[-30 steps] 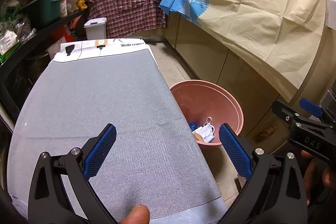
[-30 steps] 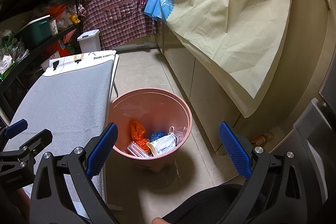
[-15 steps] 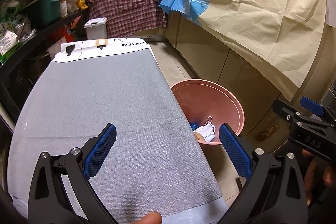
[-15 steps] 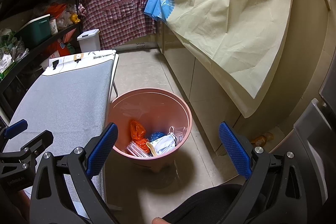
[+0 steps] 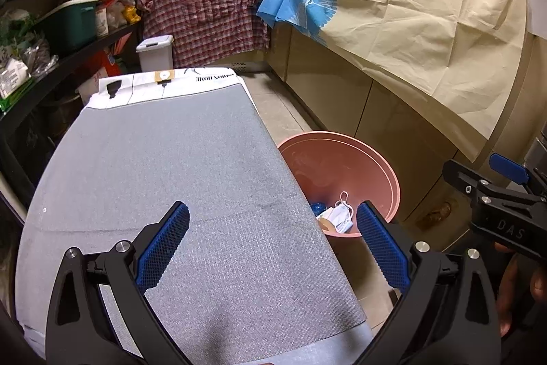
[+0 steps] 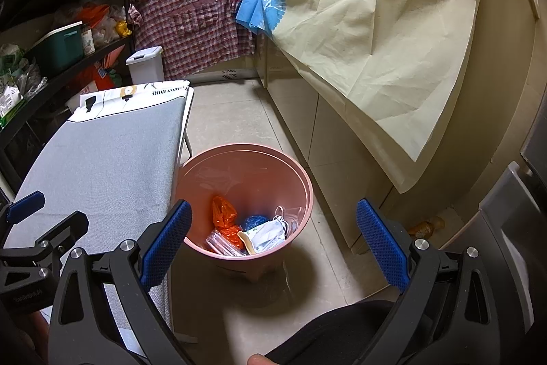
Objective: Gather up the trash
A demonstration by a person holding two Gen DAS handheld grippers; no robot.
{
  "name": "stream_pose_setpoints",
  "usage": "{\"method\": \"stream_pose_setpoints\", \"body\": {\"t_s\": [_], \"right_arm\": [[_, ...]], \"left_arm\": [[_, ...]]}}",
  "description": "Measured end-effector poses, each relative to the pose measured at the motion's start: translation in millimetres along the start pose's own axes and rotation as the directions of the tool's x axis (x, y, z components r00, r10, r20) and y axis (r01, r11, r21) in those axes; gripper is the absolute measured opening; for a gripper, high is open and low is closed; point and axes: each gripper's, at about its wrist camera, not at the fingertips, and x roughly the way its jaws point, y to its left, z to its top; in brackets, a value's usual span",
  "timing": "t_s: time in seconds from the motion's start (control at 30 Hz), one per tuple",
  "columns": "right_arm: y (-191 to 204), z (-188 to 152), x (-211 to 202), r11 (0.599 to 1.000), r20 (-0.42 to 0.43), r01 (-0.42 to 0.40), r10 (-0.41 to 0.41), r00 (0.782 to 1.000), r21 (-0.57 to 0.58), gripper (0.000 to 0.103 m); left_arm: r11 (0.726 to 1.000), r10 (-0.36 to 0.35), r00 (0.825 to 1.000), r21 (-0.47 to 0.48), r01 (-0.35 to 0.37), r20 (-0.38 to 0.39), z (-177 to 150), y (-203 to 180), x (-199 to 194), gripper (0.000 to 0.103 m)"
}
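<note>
A pink bin (image 6: 301,180) stands on the floor right of the grey-topped table (image 6: 102,159). It holds an orange bag (image 6: 224,216), a blue wad (image 6: 253,221), white face masks (image 6: 270,231) and clear wrappers. My right gripper (image 6: 271,238) is open and empty above the bin's near side. My left gripper (image 5: 271,240) is open and empty above the table's (image 5: 154,159) near right part; the bin (image 5: 383,166) shows beyond the table edge. The right gripper also shows in the left wrist view (image 5: 495,190) at the far right.
Beige cabinets (image 6: 342,132) draped with a cream sheet (image 6: 376,23) run along the right. Black shelves (image 5: 51,57) with boxes and bags stand on the left. A white lidded bin (image 6: 145,65) and a hanging plaid shirt (image 6: 191,19) are at the back. An orange-brown object (image 6: 425,224) lies under the cabinet.
Almost nothing has moved; the left wrist view has drifted slightly. Both grippers stay open and empty.
</note>
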Motion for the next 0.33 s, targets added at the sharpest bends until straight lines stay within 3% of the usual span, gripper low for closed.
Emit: {"method": "stream_pose_setpoints", "body": {"t_s": [0.33], "right_arm": [[0.3, 0.2, -0.2, 1.000, 0.000, 0.001, -0.001, 1.000, -0.002, 0.095]], "left_arm": [[1.000, 0.015, 1.000, -0.003, -0.015, -0.013, 2.9, 2.5, 2.2, 0.095]]}}
